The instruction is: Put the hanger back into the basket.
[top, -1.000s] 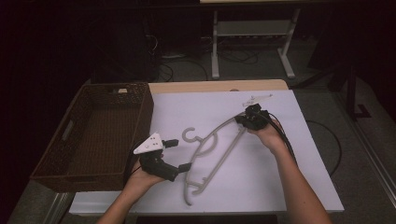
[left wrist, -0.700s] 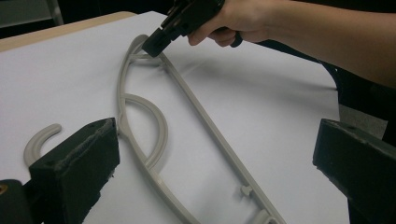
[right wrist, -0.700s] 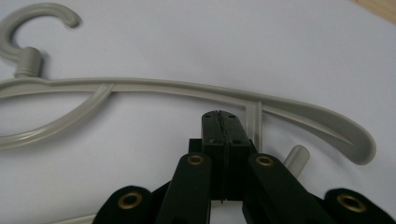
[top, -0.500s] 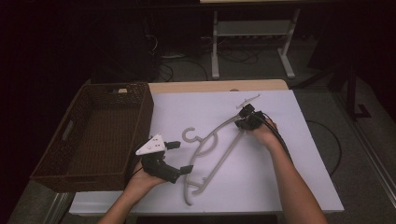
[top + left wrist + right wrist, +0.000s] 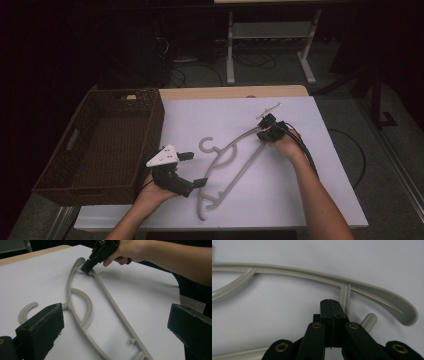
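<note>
A grey plastic clothes hanger (image 5: 235, 160) lies flat on the white sheet (image 5: 300, 190) that covers the table, its hook (image 5: 206, 145) towards the wicker basket (image 5: 105, 145) at the left and its long bar running diagonally from the near edge up to the far right. The right gripper (image 5: 264, 131) sits at the hanger's far end; in the right gripper view its jaws are pressed fully together, pad against pad, with nothing between them, and their tips (image 5: 330, 305) rest just beside the short cross strut (image 5: 345, 296) where the curved shoulder (image 5: 387, 301) meets the bar. The hanger thus lies in front of and alongside those closed jaws, not inside them. The left gripper (image 5: 192, 169) hovers near the hanger's hook end with its jaws spread wide; in the left gripper view the hanger's neck and inner loop (image 5: 83, 305) lie on the sheet between the two black pads, touching neither, so this gripper holds nothing.
</note>
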The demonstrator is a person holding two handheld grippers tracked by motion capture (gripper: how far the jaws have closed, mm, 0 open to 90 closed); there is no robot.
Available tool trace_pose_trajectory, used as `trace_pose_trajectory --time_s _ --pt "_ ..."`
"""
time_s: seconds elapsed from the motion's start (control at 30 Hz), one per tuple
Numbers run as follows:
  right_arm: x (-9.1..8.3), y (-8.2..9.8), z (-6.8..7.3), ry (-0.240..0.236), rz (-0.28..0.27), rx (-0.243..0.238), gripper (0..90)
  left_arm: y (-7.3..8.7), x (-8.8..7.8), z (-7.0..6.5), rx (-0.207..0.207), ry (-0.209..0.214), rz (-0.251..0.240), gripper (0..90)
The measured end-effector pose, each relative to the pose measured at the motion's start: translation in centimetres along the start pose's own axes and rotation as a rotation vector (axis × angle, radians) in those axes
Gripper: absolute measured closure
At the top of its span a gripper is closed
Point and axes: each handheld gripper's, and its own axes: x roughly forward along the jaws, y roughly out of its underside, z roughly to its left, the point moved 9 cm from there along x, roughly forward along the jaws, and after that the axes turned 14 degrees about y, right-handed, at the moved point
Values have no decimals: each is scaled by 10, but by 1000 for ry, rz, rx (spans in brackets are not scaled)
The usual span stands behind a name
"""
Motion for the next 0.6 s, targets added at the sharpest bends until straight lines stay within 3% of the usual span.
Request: trace_pose_trajectory --time_s 0.23,0.5,0.6 --pt "-14 23 -4 -13 0 35 895 0 1 0 -1 -3 4 3" --pt "-32 52 -9 3 23 22 895 0 0 -1 0 -3 2 3" --pt "-38 55 -10 -5 -5 50 894 0 0 0 1 -3 3 3"
